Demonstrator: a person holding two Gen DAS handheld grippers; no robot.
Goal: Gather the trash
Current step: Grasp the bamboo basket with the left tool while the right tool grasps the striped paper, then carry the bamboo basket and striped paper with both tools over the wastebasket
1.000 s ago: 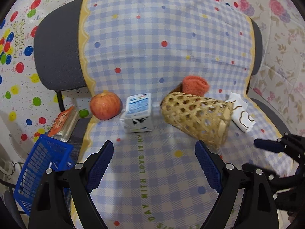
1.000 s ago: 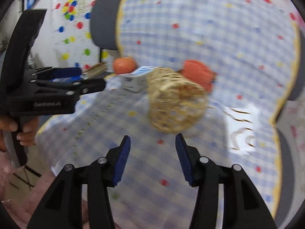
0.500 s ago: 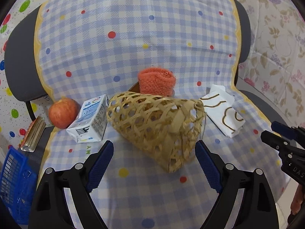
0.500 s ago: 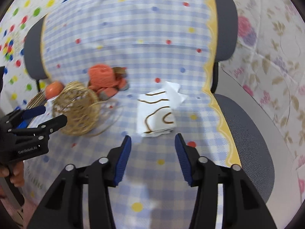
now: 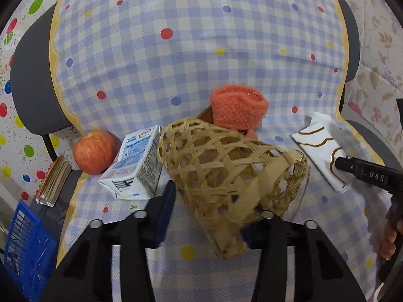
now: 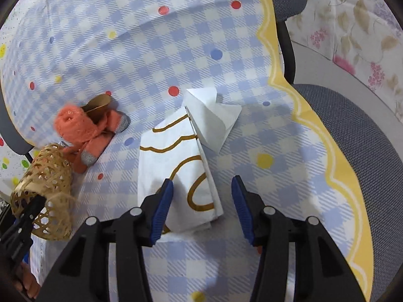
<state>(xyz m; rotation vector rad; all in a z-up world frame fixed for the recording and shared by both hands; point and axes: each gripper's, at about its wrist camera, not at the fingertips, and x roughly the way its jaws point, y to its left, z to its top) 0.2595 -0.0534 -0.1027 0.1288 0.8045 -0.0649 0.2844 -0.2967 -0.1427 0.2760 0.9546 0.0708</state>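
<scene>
A woven bamboo basket (image 5: 226, 173) lies on its side on the checked cloth; it also shows in the right wrist view (image 6: 47, 191). My left gripper (image 5: 209, 214) is open, its fingers either side of the basket's open end. A white folded napkin with brown lines (image 6: 181, 176) lies to the right, also seen in the left wrist view (image 5: 325, 148). My right gripper (image 6: 201, 206) is open, straddling the napkin's near end. A milk carton (image 5: 136, 166) lies left of the basket.
An apple (image 5: 94, 151) sits left of the carton. An orange knitted piece (image 5: 239, 108) lies behind the basket. A blue plastic crate (image 5: 22, 249) and a small book (image 5: 54, 181) are at the left edge. The chair's grey seat edge (image 6: 352, 130) is on the right.
My left gripper has moved in onto the basket's open end. My right gripper has moved forward and down over the napkin.
</scene>
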